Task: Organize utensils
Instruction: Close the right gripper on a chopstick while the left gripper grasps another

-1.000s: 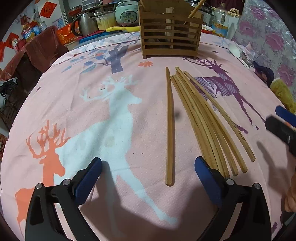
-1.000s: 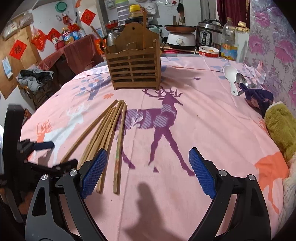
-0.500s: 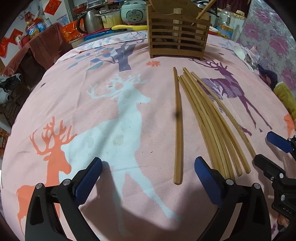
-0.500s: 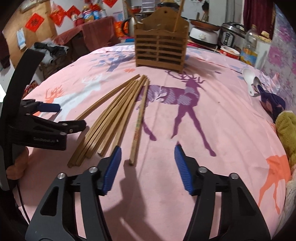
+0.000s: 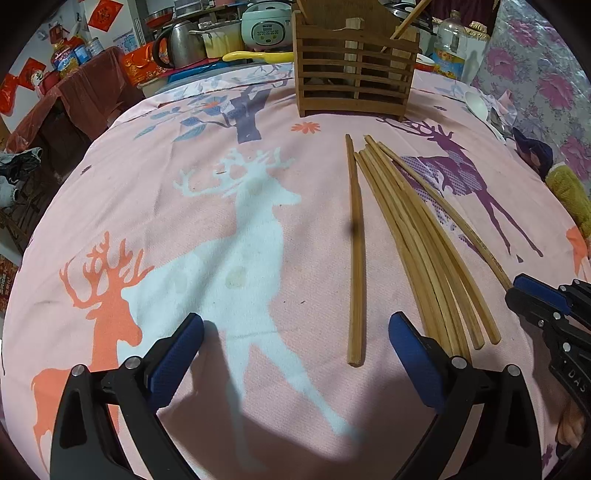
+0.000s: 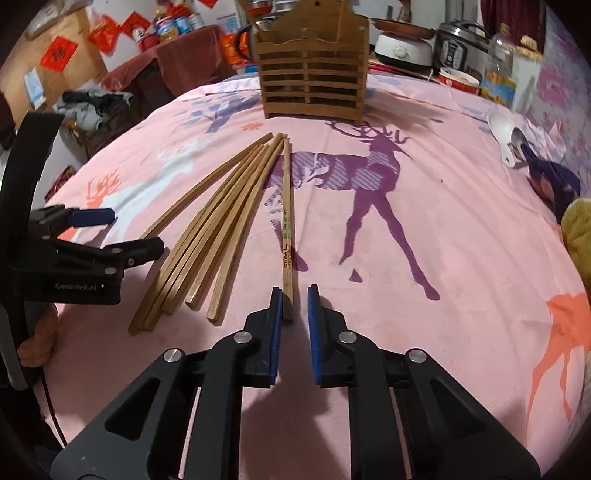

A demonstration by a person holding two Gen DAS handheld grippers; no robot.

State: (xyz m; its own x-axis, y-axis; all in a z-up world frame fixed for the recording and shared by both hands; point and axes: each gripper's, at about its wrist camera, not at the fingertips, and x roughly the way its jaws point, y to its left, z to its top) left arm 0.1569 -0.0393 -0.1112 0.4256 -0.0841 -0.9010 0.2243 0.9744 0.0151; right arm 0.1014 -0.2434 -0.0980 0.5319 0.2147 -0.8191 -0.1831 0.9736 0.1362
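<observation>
We see the right gripper [image 6: 293,314] low over the tablecloth [image 6: 443,295]. Its jaws have just been closing around the near end of the printed chopstick [image 6: 287,221]. One pad touches the stick and the other stands just off, so nothing is clamped yet. The remaining chopsticks [image 6: 221,236] fan out at ten o'clock. The wooden holder [image 6: 312,74], their likely destination, stands at twelve. The left gripper [image 5: 295,354] hangs wide open and empty, apparently waiting its turn.

Pink deer-print tablecloth [image 5: 147,206] bears chopsticks [image 5: 424,251], wooden holder [image 5: 354,77].

Pink deer-print cloth [image 5: 229,206], rice cooker [image 5: 266,25], kettle [image 5: 181,41], white spoon [image 6: 501,136]
</observation>
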